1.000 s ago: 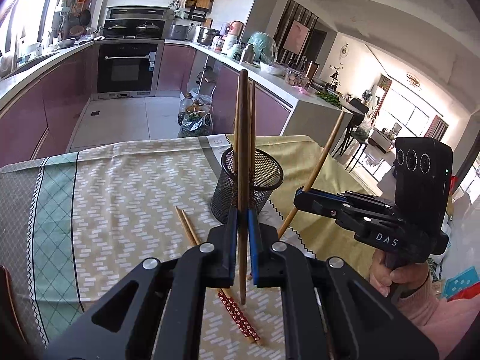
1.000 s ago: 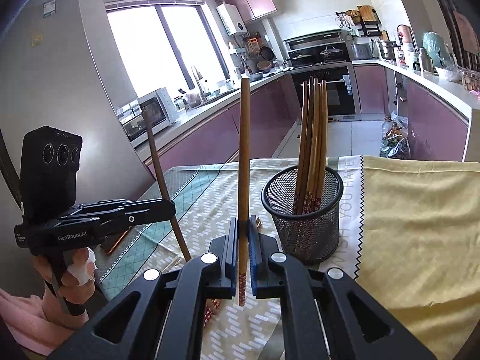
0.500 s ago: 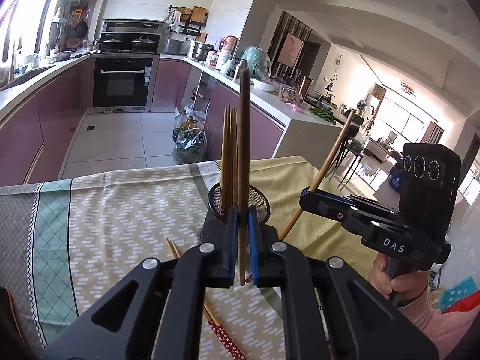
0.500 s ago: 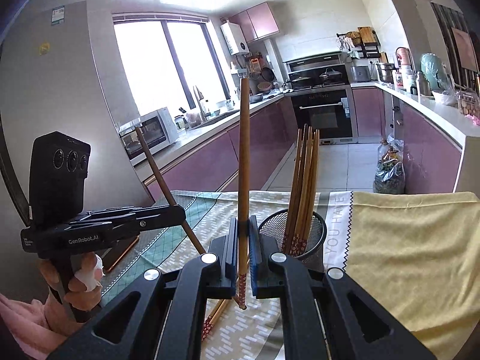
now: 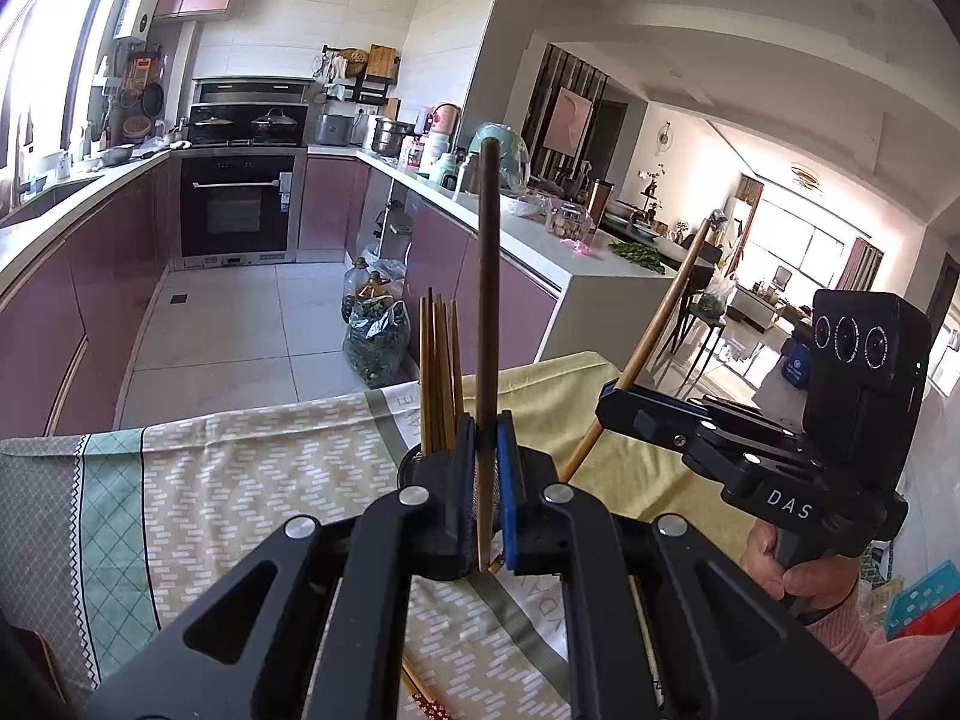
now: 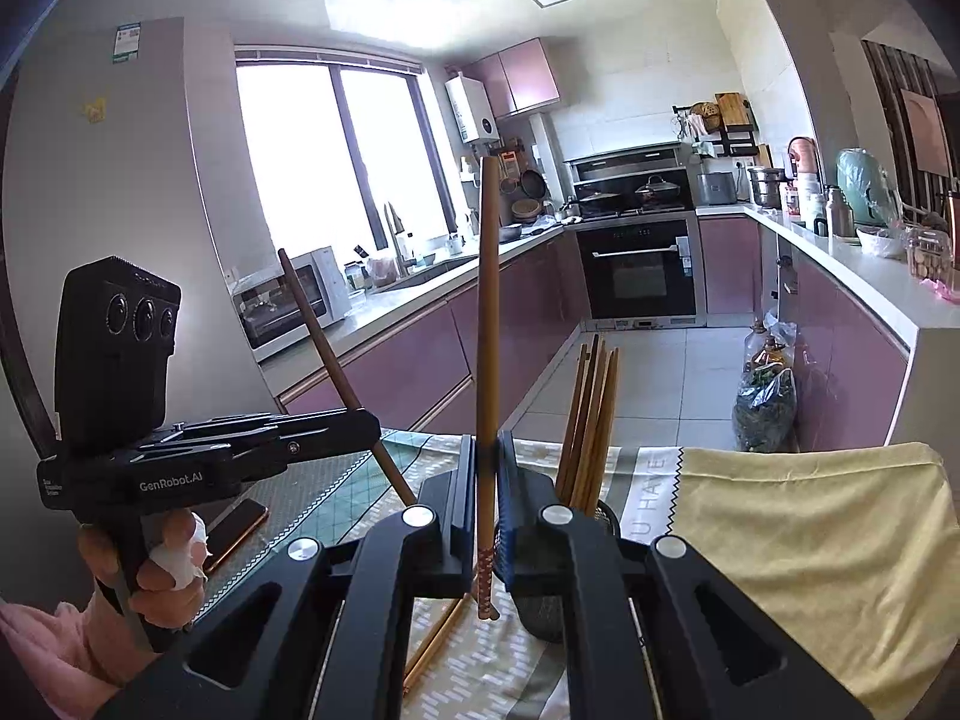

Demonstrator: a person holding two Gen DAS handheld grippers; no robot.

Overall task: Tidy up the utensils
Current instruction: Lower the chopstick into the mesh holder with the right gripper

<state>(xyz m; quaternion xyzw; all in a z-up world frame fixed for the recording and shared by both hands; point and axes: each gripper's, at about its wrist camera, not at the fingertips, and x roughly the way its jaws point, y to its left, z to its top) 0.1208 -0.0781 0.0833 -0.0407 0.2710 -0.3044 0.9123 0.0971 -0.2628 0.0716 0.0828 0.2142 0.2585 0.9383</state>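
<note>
My left gripper (image 5: pixel 486 438) is shut on a dark wooden chopstick (image 5: pixel 487 300), held upright. My right gripper (image 6: pixel 487 462) is shut on a lighter chopstick (image 6: pixel 487 330) with a patterned lower end, also upright. A black mesh holder (image 6: pixel 540 612) with several chopsticks (image 6: pixel 591 420) stands on the table just behind both grippers; in the left wrist view the holder's chopsticks (image 5: pixel 439 372) rise left of my jaws and the holder is mostly hidden. Loose chopsticks (image 6: pixel 435 642) lie on the cloth below. The right gripper (image 5: pixel 606 405) shows in the left wrist view, the left gripper (image 6: pixel 375 420) in the right wrist view.
The table carries a patterned cloth (image 5: pixel 252 480) and a yellow cloth (image 6: pixel 810 528). A phone (image 6: pixel 237 525) lies at the table's left. Kitchen counters, an oven (image 5: pixel 237 210) and bags on the floor (image 5: pixel 375 336) lie beyond the table's far edge.
Both grippers have risen and tilted up with their chopsticks; the holder has dropped low in both views and now sits mostly behind the jaws.
</note>
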